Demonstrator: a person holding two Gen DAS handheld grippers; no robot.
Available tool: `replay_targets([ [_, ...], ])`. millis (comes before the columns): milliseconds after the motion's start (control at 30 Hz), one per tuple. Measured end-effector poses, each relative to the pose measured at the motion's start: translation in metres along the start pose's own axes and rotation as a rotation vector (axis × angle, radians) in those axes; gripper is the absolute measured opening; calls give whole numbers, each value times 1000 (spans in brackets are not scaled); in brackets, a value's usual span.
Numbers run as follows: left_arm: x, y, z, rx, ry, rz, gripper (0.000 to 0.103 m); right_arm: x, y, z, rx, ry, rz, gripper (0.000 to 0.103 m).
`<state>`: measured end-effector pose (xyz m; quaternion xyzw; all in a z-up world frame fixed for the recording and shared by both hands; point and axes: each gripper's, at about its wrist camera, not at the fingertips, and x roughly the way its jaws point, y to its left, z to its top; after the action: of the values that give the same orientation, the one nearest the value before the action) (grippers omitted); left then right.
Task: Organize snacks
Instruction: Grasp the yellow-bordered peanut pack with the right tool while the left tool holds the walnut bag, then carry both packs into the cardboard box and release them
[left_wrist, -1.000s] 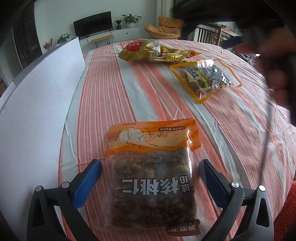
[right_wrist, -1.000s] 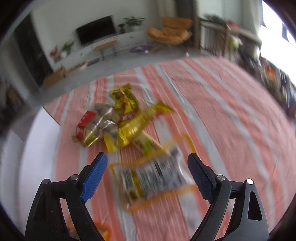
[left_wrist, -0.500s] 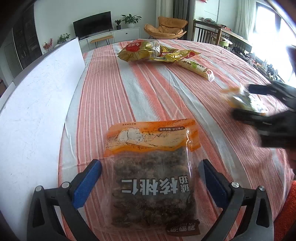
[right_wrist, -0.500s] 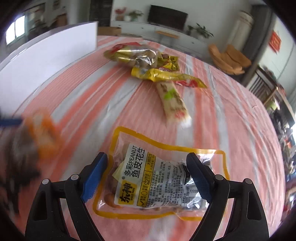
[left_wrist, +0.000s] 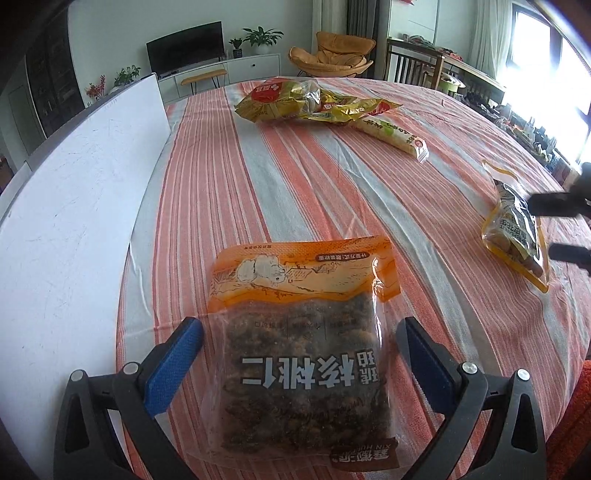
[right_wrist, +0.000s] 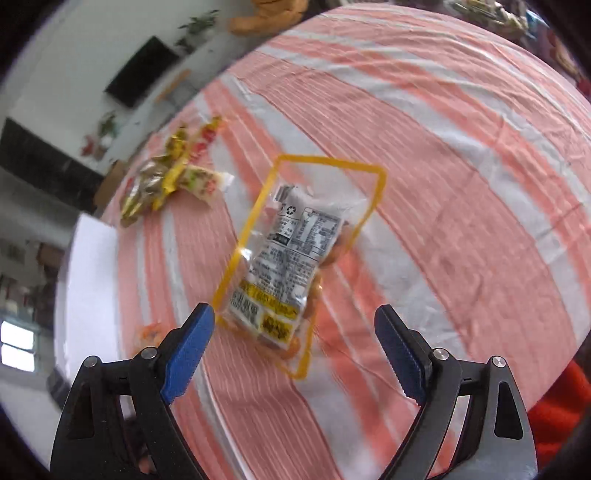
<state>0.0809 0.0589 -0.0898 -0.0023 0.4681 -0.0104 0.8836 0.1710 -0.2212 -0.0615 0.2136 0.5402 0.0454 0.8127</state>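
Both spread: left hand-held gripper (left_wrist: 303, 354) straddles the walnut bag (left_wrist: 304, 347); right hand-held gripper (right_wrist: 295, 343) faces the peanut packet (right_wrist: 295, 254). Next, probably close and lift.

Right gripper (right_wrist: 294, 341), black frame with blue ridged pads, jaws spread wide above a round table draped in an orange-and-white striped cloth (right_wrist: 461, 155); clear plastic peanut packet with a yellow border (right_wrist: 295, 254) lying flat on the cloth, printed label side up, its near end between the two pads though touching neither; farther off at upper left, a loose cluster of yellow and gold foil snack bags (right_wrist: 162, 184), with a pale wrapped bar (right_wrist: 201, 182) just beside it; image motion-blurred; white board (right_wrist: 88, 295) at left edge.
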Motion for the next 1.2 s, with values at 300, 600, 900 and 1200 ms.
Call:
replay_targets([
  [300, -1, 1, -4, 57, 52, -45, 102, 48, 62, -5, -288, -71, -324, 80],
  [600, -21, 30, -3, -96, -1, -204, 67, -9, -25, -22, 69, -16, 242, 64],
  [900, -131, 69, 18, -227, -181, -390, 67, -39, 37, -44, -7, -21, 408, 65],
  [1200, -218, 219, -13, -379, -305, 5, 75, -79, 257, -102, -405, 51, 659, 67],
])
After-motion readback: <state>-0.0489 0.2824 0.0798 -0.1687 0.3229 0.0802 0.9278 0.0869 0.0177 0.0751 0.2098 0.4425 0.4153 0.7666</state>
